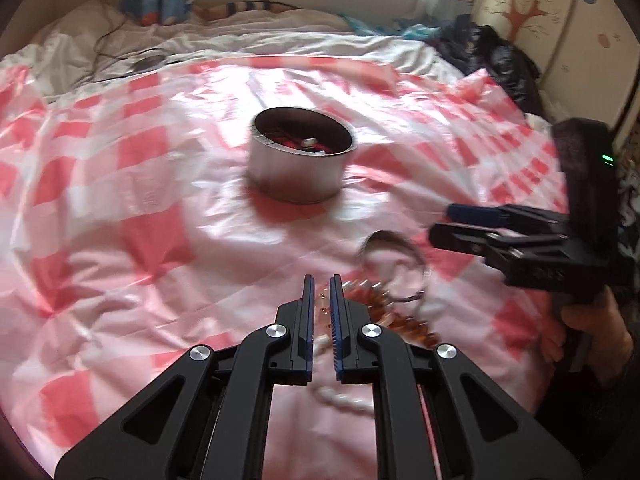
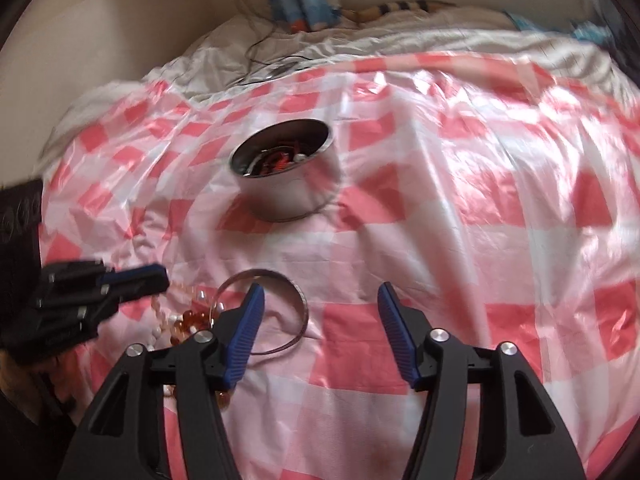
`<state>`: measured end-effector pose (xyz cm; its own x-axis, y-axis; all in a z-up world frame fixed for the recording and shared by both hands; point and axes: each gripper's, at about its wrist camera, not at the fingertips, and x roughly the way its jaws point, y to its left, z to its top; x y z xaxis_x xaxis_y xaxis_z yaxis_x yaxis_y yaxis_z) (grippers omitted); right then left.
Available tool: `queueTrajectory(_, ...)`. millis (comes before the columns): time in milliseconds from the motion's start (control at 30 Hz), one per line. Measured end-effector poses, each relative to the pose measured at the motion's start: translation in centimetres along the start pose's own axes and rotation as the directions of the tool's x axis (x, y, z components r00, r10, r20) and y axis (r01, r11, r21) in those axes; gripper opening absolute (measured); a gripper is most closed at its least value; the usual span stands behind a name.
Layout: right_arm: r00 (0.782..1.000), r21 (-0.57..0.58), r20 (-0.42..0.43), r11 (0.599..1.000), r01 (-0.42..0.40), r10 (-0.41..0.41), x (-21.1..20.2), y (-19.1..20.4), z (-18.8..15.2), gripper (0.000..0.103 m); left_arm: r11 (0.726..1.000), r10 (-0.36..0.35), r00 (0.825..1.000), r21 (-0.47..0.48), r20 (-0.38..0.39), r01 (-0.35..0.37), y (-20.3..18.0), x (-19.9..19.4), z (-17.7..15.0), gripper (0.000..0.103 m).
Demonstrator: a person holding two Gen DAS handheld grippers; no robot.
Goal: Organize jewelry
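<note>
A round metal tin (image 1: 296,176) (image 2: 288,196) stands mid-sheet with red and white jewelry inside. Near me lie a silver bangle (image 1: 416,258) (image 2: 302,308), an amber bead strand (image 1: 396,320) (image 2: 188,320) and white pearl beads (image 1: 344,400). My left gripper (image 1: 322,280) (image 2: 164,278) is shut on pale amber beads at the end of the pile; a short run of beads hangs from its tips in the right wrist view. My right gripper (image 2: 320,300) (image 1: 442,224) stands open just above the bangle, whose right rim lies between its fingers, untouched.
A pink-and-white checked plastic sheet (image 1: 120,200) covers the bed. White bedding and cables (image 2: 260,60) lie at the far edge, dark clothes (image 1: 496,56) at the far right. A person's hand (image 1: 592,320) holds the right gripper.
</note>
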<state>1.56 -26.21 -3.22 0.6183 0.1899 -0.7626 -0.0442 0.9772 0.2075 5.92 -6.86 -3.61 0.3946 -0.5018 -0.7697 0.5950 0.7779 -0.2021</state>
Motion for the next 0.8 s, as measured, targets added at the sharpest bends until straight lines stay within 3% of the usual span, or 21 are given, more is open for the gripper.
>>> queueTrajectory(167,0.995,-0.180,0.007,0.978,0.103,-0.103,1.5,3.5,-0.3,0.061,0.997,0.075,0.996,-0.021,-0.045,-0.076,1.8,0.5,-0.6,0.007)
queueTrajectory(300,0.995,-0.213,-0.010,0.972,0.100,-0.104,3.1,4.2,0.1,0.059,0.995,0.090,0.993,-0.034,-0.074,-0.093,2.5,0.8,-1.0,0.007)
queueTrajectory(333,0.995,-0.215,-0.013,0.972,0.090,-0.095,3.3,4.4,0.2,0.056,0.994,0.098,0.992,-0.037,-0.078,-0.101,2.7,0.9,-1.0,0.007)
queueTrajectory(400,0.995,-0.232,-0.033,0.969,0.080,-0.090,3.8,4.7,0.2,0.034,0.994,0.099,0.991,-0.045,-0.093,-0.103,2.9,1.2,-1.1,0.010)
queueTrajectory(433,0.994,-0.243,-0.049,0.967,0.079,-0.094,4.1,4.8,0.0,0.029,0.993,0.101,0.990,-0.050,-0.103,-0.107,3.1,1.4,-1.1,0.012)
queueTrajectory(500,0.992,-0.260,-0.059,0.961,0.090,-0.109,4.5,5.2,-0.2,0.016,0.992,0.112,0.987,-0.050,-0.113,-0.119,3.2,1.8,-1.2,0.023)
queueTrajectory(567,0.992,-0.253,-0.057,0.963,0.093,-0.111,4.3,5.2,-0.2,0.007,0.993,0.108,0.987,-0.041,-0.117,-0.113,3.0,2.1,-1.2,0.030)
queueTrajectory(633,0.995,-0.194,-0.060,0.979,0.061,-0.074,3.9,4.3,0.1,0.005,0.993,0.110,0.987,-0.026,-0.121,-0.114,2.6,2.4,-1.3,0.034)
queueTrajectory(700,0.998,-0.100,-0.059,0.995,0.000,-0.006,3.4,2.8,0.5,0.005,0.993,0.119,0.985,0.003,-0.122,-0.120,2.1,2.5,-1.3,0.028)
queueTrajectory(733,0.998,-0.062,-0.057,0.998,-0.021,0.017,3.2,2.2,0.7,0.005,0.994,0.106,0.987,0.007,-0.120,-0.106,2.0,2.3,-1.3,0.021)
queueTrajectory(767,0.998,-0.018,-0.052,0.999,-0.048,0.047,3.0,1.4,0.8,0.005,0.995,0.098,0.988,0.005,-0.120,-0.098,2.0,2.2,-1.3,0.007)
queueTrajectory(800,0.997,0.012,-0.045,0.998,-0.066,0.066,2.7,1.0,0.9,0.005,0.997,0.081,0.990,0.000,-0.114,-0.082,2.1,1.9,-1.2,0.007)
